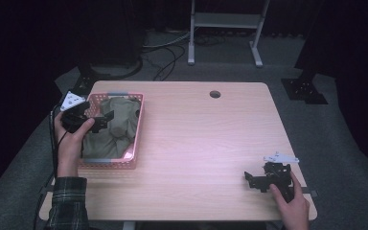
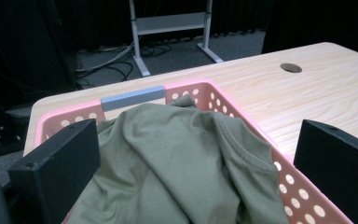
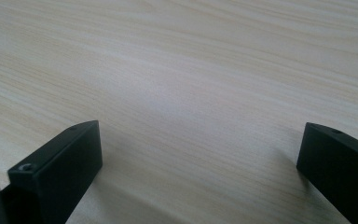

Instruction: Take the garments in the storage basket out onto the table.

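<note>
Both jaw pairs are gaping wide, gripping nothing. You're hovering your left gripper (image 1: 106, 120) over the olive shirt (image 2: 186, 163) lying in the pink basket (image 1: 124, 162); right gripper (image 1: 247, 179) is resting on the table (image 1: 206, 143), near-right corner. No readable writing anywhere.

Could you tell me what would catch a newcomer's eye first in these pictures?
Most striking is the pink basket at the table's left side, with an olive-green garment crumpled in it. The left gripper hangs open just over that cloth. The right gripper sits open, low over the bare wooden table near its front right corner.
</note>
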`<state>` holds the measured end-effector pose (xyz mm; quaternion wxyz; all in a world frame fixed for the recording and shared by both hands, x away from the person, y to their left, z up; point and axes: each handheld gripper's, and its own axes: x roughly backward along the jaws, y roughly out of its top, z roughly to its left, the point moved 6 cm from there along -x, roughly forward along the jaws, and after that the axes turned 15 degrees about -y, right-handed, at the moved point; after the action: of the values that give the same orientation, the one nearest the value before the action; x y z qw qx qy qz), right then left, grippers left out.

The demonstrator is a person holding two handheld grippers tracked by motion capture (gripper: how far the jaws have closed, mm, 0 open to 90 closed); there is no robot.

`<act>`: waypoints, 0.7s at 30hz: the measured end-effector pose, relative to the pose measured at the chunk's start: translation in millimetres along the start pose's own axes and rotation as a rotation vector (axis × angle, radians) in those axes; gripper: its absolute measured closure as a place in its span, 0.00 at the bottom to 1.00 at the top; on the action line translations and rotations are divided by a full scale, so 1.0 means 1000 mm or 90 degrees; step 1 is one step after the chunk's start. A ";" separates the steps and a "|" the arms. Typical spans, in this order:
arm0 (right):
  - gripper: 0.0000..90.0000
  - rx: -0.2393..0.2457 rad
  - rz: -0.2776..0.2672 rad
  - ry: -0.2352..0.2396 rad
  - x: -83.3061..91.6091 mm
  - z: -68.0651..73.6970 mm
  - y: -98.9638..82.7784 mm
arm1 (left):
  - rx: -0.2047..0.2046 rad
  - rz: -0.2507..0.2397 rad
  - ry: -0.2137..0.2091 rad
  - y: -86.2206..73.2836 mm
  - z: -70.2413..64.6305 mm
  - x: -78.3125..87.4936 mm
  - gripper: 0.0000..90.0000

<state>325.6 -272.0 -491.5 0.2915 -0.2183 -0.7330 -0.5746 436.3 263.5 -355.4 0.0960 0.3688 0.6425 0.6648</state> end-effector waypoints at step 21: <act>0.00 0.000 0.000 0.000 0.000 0.000 0.000 | -0.001 0.048 0.010 -0.012 0.003 -0.012 0.00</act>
<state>325.6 -272.0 -491.5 0.2916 -0.2183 -0.7329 -0.5746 442.4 260.5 -371.3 0.0658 0.3871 0.6285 0.6714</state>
